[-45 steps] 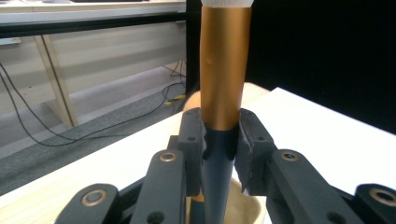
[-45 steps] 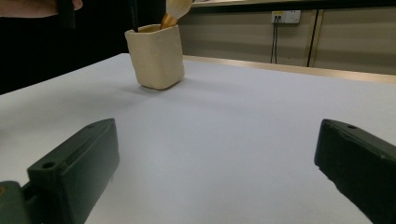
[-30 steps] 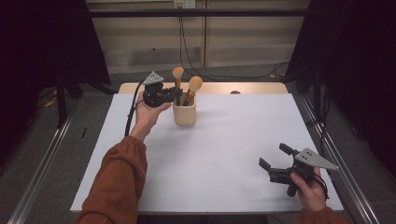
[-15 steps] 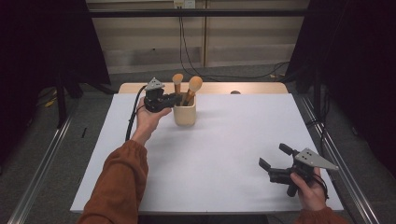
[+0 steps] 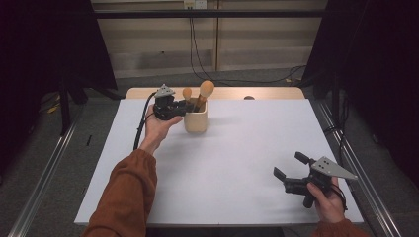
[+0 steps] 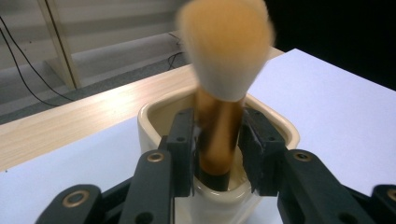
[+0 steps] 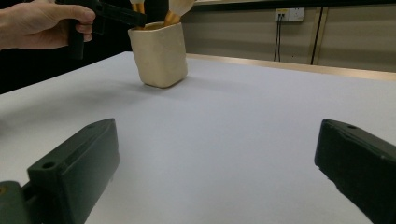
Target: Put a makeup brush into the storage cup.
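Two claw [image 6: 217, 154] pads loosely around brush [image 6: 219, 84]

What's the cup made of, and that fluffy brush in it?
The cup looks like glazed ceramic: cream, thick-walled, with a soft shine on its rounded rim, though it might be plastic. The brush has a fluffy head of fine pale-orange bristles, white near the base; hair or synthetic fibre, hard to say. Its handle looks like shiny gold metal or metal-coated plastic with a black end.

Looks like a lab or recording studio setup, not anyone's home: black curtains [image 5: 380, 74] hang on both sides, a white-topped table [image 5: 237, 163] sits between metal floor rails [image 5: 42, 190], cables [image 5: 197, 49] run down the bare back wall from a socket [image 5: 195, 4].
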The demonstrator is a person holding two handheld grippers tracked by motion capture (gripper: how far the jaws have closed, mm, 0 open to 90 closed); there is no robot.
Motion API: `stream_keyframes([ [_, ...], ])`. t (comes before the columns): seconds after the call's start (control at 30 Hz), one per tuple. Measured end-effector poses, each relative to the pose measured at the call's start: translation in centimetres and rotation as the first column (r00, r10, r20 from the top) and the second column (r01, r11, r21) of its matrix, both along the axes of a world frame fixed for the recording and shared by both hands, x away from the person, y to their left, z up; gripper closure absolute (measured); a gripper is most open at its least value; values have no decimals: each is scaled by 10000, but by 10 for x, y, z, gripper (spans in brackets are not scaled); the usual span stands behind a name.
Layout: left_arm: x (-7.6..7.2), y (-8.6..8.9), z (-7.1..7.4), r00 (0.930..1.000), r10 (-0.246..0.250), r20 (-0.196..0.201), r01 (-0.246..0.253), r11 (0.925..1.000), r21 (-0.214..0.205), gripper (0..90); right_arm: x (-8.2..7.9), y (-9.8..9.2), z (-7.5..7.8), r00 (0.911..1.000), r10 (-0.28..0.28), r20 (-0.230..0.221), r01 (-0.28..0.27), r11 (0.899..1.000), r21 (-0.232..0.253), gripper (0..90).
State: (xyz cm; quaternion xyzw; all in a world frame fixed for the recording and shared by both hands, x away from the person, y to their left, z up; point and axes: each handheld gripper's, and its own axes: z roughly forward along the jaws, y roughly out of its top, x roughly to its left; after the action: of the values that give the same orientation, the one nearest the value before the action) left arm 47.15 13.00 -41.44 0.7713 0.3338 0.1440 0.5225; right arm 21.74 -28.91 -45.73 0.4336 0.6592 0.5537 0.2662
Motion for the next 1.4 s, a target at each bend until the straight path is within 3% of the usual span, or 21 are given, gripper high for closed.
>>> stream_keyframes([
  [0.43,-2,2,0,9998,-3,213,6,9998,-176,372,2,-4,-2,10000,-19,15,19,10000,-61,0],
  [0.73,-10,12,4,9992,272,285,-262,9991,-348,184,1,-1,0,9991,229,354,-226,9997,-115,0],
  [0.83,-14,17,5,9985,415,348,-394,9975,-593,144,2,-2,-1,9993,237,274,-234,9997,-123,0],
  [0.9,-18,21,7,9977,490,461,-465,9975,-537,111,2,-3,-2,10000,17,27,-17,10000,43,0],
  [1.03,-25,29,11,9972,525,528,-498,9974,-517,54,2,-4,-2,9998,-162,62,162,9998,120,0],
  [1.13,-33,35,13,9967,575,574,-538,9965,-646,41,1,-3,-1,9999,-151,41,151,9999,53,0],
  [1.2,-39,39,14,9962,652,583,-624,9968,-495,38,0,-3,-1,9999,-116,61,116,9999,20,0],
  [1.4,-53,50,19,9948,853,558,-806,9934,-814,36,-2,-2,0,9996,-260,113,260,9997,-1,0],
])
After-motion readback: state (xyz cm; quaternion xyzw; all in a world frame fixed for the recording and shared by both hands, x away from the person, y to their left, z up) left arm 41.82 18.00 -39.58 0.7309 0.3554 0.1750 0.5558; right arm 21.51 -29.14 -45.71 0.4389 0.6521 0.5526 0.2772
